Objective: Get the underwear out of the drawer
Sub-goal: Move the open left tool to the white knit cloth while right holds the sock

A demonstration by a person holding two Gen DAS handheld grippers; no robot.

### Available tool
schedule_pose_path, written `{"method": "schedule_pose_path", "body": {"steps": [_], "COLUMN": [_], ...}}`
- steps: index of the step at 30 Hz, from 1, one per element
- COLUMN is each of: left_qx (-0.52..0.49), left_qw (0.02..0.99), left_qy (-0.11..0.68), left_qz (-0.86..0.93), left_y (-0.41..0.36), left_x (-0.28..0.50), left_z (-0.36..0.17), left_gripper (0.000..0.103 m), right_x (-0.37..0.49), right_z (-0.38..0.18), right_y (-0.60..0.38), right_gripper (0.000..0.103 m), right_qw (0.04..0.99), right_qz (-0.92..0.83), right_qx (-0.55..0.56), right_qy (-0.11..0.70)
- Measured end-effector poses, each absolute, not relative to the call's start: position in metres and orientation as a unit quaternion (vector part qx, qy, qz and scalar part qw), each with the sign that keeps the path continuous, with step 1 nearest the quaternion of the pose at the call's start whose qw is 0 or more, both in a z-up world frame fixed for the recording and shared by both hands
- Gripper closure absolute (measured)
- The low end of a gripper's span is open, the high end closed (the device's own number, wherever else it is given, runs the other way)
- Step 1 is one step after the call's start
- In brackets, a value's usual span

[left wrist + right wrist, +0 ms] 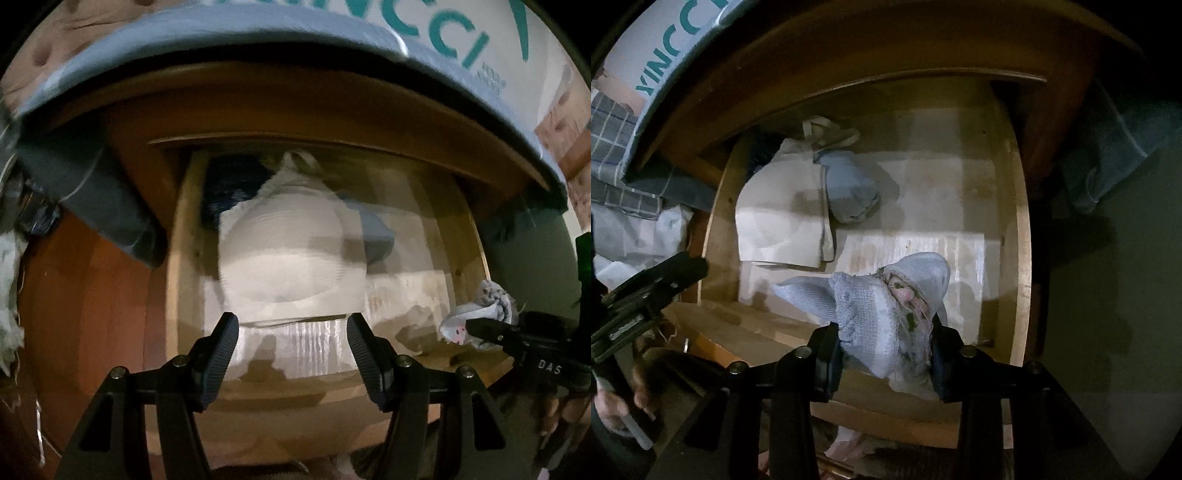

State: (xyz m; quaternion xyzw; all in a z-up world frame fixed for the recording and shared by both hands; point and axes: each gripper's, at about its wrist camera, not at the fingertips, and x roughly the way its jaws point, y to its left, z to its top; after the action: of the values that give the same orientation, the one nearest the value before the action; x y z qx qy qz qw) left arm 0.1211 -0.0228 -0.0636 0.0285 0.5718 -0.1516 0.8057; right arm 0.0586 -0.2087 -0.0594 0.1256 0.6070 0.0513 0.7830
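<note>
open wooden drawer (1021, 236) holds a folded white cloth (783, 229) beside a blue bundle (851, 192).

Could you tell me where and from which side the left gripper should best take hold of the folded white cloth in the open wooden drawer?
Probably the folded white cloth's thick stacked edge beside the rolled pale-blue bundle, from straight above: it lies flat on the wooden drawer's floor, and the open left gripper already points down.

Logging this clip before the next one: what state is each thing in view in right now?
Wooden drawer: pulled open.
Pale blue knitted underwear with pink trim: bunched, clamped, lifted above the drawer floor.
Right gripper: shut on the underwear.
Left gripper: open, empty, above the drawer.
Folded white cloth: lying in the drawer.
Rolled grey-blue cloth bundle: lying beside the white cloth.
</note>
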Motion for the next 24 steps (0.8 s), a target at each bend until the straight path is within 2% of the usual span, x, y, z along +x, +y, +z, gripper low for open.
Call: {"method": "schedule_pose_path", "body": {"steps": [24], "left_qx": [0.172], "left_qw": [0.736], "left_qy": [0.612], "left_qz": [-0.233], "left_y": [-0.059], "left_x": [0.171], "left_z": [-0.113], "left_gripper": [0.039], "right_x": [0.06], "right_z": [-0.06], "right_y": [-0.211], "right_gripper": [0.067], "right_qw": [0.777], "right_qz": [0.049], "right_qx": [0.137], "right_qy": [0.613]}}
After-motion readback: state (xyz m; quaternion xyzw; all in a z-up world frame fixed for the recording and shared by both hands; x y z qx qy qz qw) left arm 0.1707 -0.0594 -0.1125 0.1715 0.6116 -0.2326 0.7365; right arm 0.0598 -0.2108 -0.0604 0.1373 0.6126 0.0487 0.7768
